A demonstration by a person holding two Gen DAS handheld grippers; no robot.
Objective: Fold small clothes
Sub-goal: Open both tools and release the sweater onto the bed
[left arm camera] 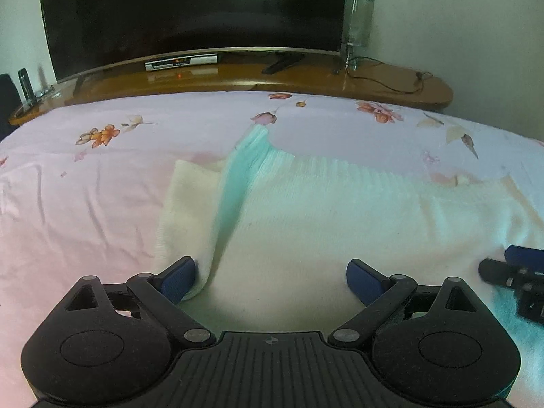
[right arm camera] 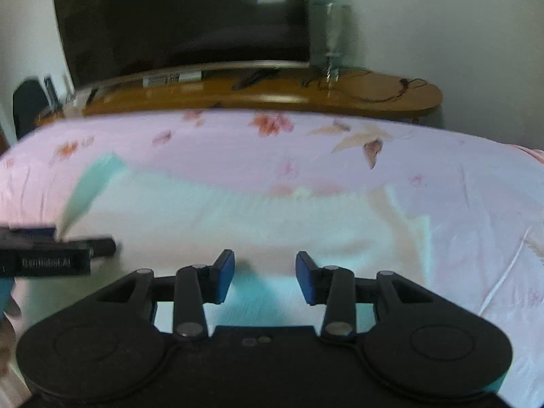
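Two hand-held grippers: my left [left arm camera: 271,280] spread wide, my right [right arm camera: 265,277] parted, neither pinching; both low over near hem for paired grasp.
Garment: knit sweater [left arm camera: 306,210] flat on bed [left arm camera: 85,187], ready to fold.

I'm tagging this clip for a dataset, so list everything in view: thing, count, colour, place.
knit garment: one, cream with mint-green parts, spread on the bed, a fold along its left side
bed sheet: one, pale pink with orange flowers, covering the bed
wooden shelf: one, brown, beyond the bed
television: one, black, standing on the shelf
set-top box: one, silver, on the shelf under the television
remote: one, black, on the shelf
glass: one, clear, at the shelf's right part
cable: one, dark, trailing along the shelf
left gripper: one, black with blue fingers, open wide over the garment's near edge
right gripper: one, black with blue fingers, open over the garment
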